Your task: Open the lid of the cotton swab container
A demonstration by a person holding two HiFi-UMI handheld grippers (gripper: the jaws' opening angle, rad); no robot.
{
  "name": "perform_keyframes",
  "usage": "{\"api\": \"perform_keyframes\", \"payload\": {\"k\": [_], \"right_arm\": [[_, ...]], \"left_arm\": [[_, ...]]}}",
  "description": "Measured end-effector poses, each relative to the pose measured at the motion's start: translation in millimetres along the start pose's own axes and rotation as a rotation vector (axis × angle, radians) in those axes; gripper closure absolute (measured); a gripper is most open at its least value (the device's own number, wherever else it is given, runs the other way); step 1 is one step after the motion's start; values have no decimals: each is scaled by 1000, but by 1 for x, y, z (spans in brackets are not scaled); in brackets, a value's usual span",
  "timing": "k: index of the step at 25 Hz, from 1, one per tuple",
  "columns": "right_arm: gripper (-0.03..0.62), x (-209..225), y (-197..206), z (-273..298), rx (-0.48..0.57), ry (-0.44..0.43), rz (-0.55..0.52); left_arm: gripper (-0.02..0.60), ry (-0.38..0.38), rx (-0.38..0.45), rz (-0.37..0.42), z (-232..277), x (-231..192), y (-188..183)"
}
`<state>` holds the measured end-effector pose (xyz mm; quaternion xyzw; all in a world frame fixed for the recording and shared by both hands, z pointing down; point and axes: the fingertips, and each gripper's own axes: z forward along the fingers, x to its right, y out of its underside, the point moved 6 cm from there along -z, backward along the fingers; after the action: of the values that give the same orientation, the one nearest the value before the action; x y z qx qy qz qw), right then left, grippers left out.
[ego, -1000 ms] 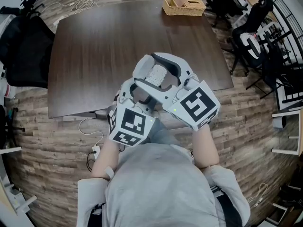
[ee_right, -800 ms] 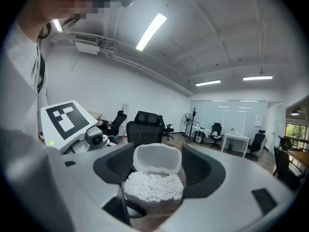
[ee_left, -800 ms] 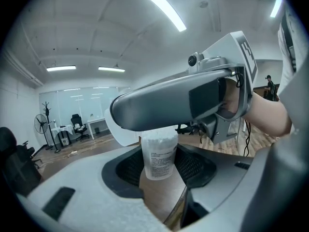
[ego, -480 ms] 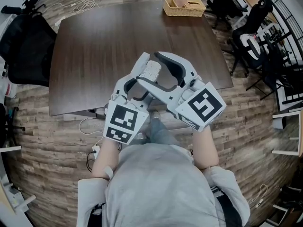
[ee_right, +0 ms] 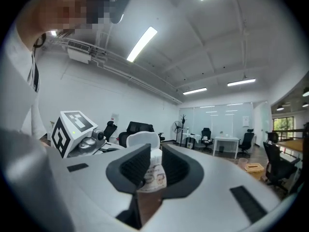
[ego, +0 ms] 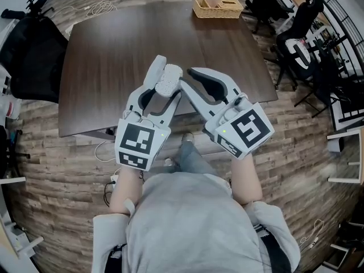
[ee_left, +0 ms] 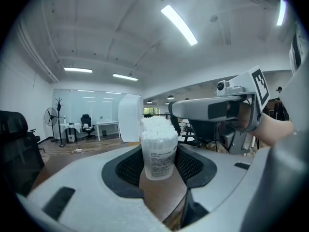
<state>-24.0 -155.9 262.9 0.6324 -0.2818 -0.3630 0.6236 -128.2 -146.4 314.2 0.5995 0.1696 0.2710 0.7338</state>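
Leftward over the desk, the left claw has carried the cotton swab container. It clamps it upright for steadiness, lid apparently flipped back. The right claw beside it, jaws just narrowing, grips nothing.

Legible text: none that I can read.

Item 1: cotton swab container. Its paper label carries several lines of fine dark print, too small to make out in the left gripper view. In the right gripper view the label shows only blurred rounded marks.

Item 2: marker cube of the left tongs and marker cube of the right tongs. Both bear black-and-white square patterns, with no letters or numerals.
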Motion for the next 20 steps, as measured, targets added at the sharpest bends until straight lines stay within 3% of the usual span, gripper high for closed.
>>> {"api": "perform_keyframes", "payload": {"k": [1, 4, 20], "right_arm": [[538, 0, 0, -4, 11, 19, 1], [567, -1, -2, -13, 28, 54, 0], [572, 3, -3, -49, 59, 135, -37]], "left_arm": [[390, -4, 5, 1, -2, 1, -1], [390, -14, 21, 3, -7, 3, -4], [390, -147, 109, -8, -34, 14, -24]]}}
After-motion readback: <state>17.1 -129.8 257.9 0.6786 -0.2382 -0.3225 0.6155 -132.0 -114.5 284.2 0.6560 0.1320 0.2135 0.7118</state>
